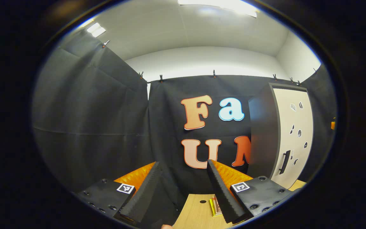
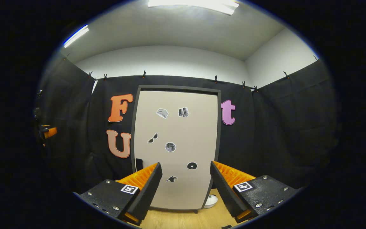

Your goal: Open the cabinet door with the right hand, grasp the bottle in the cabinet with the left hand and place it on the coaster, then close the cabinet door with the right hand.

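Cabinet door [image 2: 176, 149] beige with small black-and-grey stickers, frame dark grey, handle [image 1: 284, 162] black; table [image 2: 183, 219] light wood grain; booth cloth black.

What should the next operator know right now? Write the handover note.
Left tool: open, empty, facing the booth wall, the cabinet off to its right.
Right tool: open, empty, facing the cabinet door.
Door is shut; its dark handle sits at the door's left edge. The bottle can't be seen behind the shut door. A small white round thing lies by the cabinet's right foot, possibly the coaster.
Done: nothing. Left: every step.
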{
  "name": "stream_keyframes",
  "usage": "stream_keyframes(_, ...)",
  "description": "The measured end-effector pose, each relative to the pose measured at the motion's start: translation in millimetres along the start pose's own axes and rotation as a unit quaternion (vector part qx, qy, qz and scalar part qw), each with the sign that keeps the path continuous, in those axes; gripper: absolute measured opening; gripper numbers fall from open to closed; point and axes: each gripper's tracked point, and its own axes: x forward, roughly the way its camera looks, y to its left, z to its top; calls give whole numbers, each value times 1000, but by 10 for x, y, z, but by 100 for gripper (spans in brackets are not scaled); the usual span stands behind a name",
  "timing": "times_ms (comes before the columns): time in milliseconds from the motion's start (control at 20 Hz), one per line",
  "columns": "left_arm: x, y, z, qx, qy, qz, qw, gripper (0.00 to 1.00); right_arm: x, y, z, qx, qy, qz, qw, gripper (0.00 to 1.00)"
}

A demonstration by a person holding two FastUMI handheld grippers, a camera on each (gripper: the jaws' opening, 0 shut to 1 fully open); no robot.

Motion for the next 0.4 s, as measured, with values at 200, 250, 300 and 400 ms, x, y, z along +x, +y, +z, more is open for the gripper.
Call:
stream_keyframes(200, -34, -94, 16, -8, 0, -14, 1000, 95, -96, -44, 11, 0, -2, -10, 1000, 94)
stream_keyframes(250, -37, -105, 31, -8, -2, -15, 1000, 95, -122, -58, 7, 0, -3, -12, 1000, 94)
stream_keyframes(300, -51, -101, 27, -7, -3, -15, 1000, 95, -136, -67, 10, 2, -3, -14, 1000, 94)
stream_keyframes(400, -65, -119, 47, -4, -4, -16, 1000, 95, -165, -79, -7, 3, -3, -15, 1000, 94)
